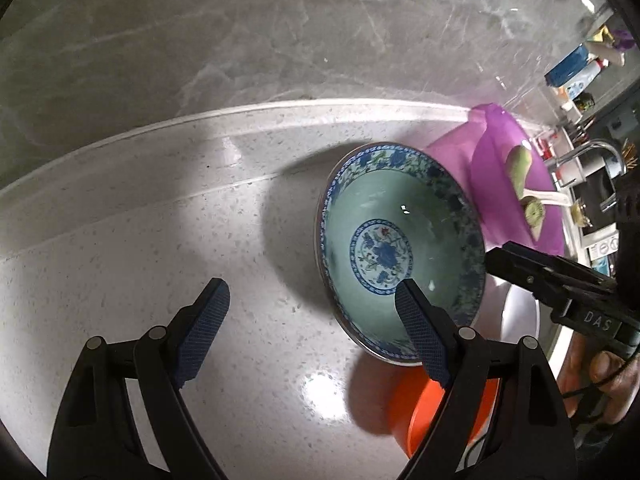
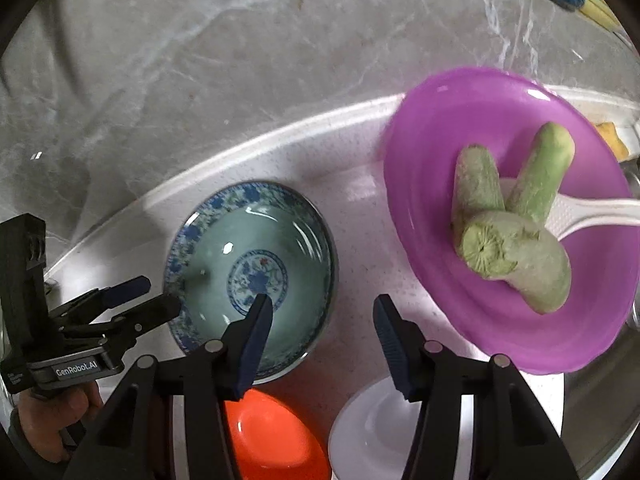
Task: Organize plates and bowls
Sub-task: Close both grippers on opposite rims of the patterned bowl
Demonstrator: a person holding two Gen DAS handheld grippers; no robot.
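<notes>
A blue-and-white patterned bowl (image 1: pixel 400 248) (image 2: pixel 252 272) with a pale green inside stands on the speckled counter. My left gripper (image 1: pixel 312 300) is open and empty, its right finger over the bowl's near rim; it also shows in the right wrist view (image 2: pixel 146 294) at the bowl's left edge. My right gripper (image 2: pixel 322 316) is open and empty, just right of the bowl; its fingers (image 1: pixel 520 264) reach in by the bowl's right rim. A purple plate (image 2: pixel 500 320) (image 1: pixel 500 168) holds green vegetable pieces (image 2: pixel 516 256). An orange bowl (image 2: pixel 276 440) (image 1: pixel 424 412) and a white dish (image 2: pixel 376 436) (image 1: pixel 518 316) sit nearest.
A white spoon (image 2: pixel 592 210) rests on the purple plate. A grey marble wall (image 1: pixel 240 40) rises behind the counter. A sink with a tap (image 1: pixel 592 156) and several packages (image 1: pixel 572 68) lie far right. The counter's left part (image 1: pixel 120 280) is bare.
</notes>
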